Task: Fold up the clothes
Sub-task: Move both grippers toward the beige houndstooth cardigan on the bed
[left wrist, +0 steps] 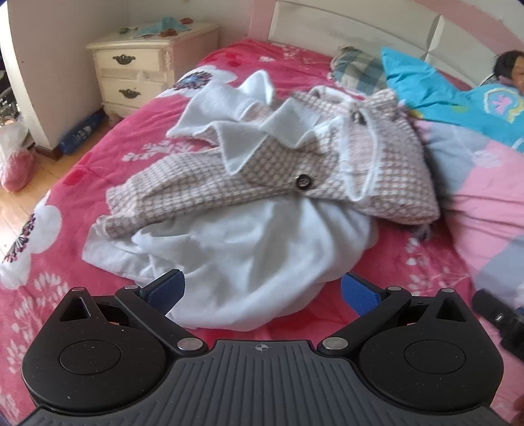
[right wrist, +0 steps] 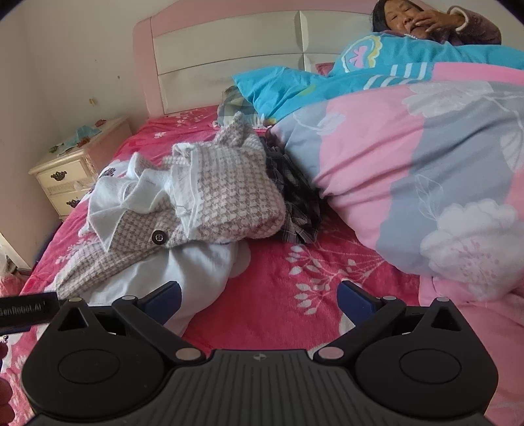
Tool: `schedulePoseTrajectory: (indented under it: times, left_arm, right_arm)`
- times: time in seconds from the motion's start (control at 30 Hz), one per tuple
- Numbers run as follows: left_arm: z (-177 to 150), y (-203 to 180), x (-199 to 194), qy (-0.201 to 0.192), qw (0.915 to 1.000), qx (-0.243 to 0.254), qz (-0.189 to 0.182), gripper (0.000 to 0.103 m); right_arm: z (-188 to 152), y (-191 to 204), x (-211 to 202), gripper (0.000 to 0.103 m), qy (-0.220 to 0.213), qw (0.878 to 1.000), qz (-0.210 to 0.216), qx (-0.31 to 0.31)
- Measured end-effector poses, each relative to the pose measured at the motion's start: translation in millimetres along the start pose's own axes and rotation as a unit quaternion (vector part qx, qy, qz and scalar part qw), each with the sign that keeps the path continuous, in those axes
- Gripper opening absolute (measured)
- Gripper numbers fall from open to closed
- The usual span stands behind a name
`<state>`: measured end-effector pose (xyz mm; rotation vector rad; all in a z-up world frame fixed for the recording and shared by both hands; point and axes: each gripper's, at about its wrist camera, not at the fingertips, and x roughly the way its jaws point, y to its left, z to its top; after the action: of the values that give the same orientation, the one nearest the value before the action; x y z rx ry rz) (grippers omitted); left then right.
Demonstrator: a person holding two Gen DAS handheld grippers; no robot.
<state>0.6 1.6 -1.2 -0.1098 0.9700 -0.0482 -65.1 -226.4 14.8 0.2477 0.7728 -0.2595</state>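
A crumpled pink-and-white houndstooth jacket [left wrist: 294, 170] with a white collar and dark buttons lies on a white garment [left wrist: 262, 262] on the red floral bedspread [left wrist: 98, 157]. My left gripper [left wrist: 262, 291] is open, its blue pads either side of the white garment's near edge, holding nothing. In the right wrist view the jacket [right wrist: 222, 196] and the white garment [right wrist: 203, 268] lie ahead to the left. My right gripper [right wrist: 258, 298] is open and empty over bare bedspread [right wrist: 294, 262], its left pad beside the white garment. A dark plaid garment [right wrist: 294, 203] lies behind the jacket.
A person [right wrist: 419, 19] lies at the right under a pink, grey and blue duvet [right wrist: 425, 164]. A cream nightstand [left wrist: 144, 65] stands left of the bed. The pink-and-white headboard [right wrist: 229, 59] is behind. The other gripper's body shows at the right edge of the left wrist view [left wrist: 497, 314].
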Motion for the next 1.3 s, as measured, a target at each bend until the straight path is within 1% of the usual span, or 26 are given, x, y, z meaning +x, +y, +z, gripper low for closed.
schedulePoseTrajectory:
  times: [0.3, 0.43, 0.53, 0.73, 0.83, 0.9, 0.97, 1.07, 1.13, 1.23, 1.3]
  left_arm:
    - [-1.1, 24.5, 16.9, 0.028, 0.9993, -0.010, 0.022, 0.103]
    - [-2.1, 35.0, 24.0, 0.040, 0.9986, -0.015, 0.031, 0.103]
    - [-14.5, 35.9, 21.7, 0.025, 0.9992, -0.018, 0.027, 0.103]
    - [-39.2, 37.7, 17.1, -0.003, 0.9995, -0.024, 0.018, 0.103]
    - [-51.6, 38.6, 14.9, -0.017, 0.9994, -0.027, 0.014, 0.103]
    - [-59.9, 39.1, 13.3, -0.026, 0.9992, -0.029, 0.011, 0.103]
    - [-67.9, 37.7, 7.6, -0.036, 0.9988, -0.032, 0.005, 0.103]
    - [-79.9, 33.4, -5.9, -0.050, 0.9980, -0.038, -0.006, 0.103]
    - [-89.0, 31.9, -17.3, -0.053, 0.9975, -0.045, -0.015, 0.103]
    - [-100.7, 31.8, -31.8, -0.033, 0.9971, -0.061, -0.031, 0.103]
    - [-105.9, 31.4, -43.7, -0.030, 0.9971, -0.064, -0.030, 0.103]
  right_arm:
    - [2.9, 13.6, 15.7, 0.103, 0.026, 0.999, -0.021, -0.018]
    - [-5.6, 15.9, 23.0, 0.103, 0.033, 0.999, -0.021, -0.025]
    - [-16.6, 14.6, 27.1, 0.103, 0.036, 0.999, -0.012, -0.037]
    - [-45.7, 12.5, 36.6, 0.103, 0.024, 0.997, 0.003, -0.072]
    - [-57.9, 8.3, 40.9, 0.103, 0.033, 0.996, 0.013, -0.081]
    - [-65.9, 3.8, 42.3, 0.103, 0.043, 0.996, 0.009, -0.079]
    - [-72.3, -4.2, 39.3, 0.103, 0.052, 0.997, 0.004, -0.062]
    - [-78.6, -15.0, 27.5, 0.103, 0.061, 0.997, 0.007, -0.036]
    - [-82.5, -19.4, 14.0, 0.103, 0.059, 0.998, 0.012, -0.024]
    - [-87.6, -19.3, -7.4, 0.103, 0.053, 0.998, 0.014, -0.032]
    - [-89.0, -17.3, -21.5, 0.103, 0.052, 0.998, 0.014, -0.044]
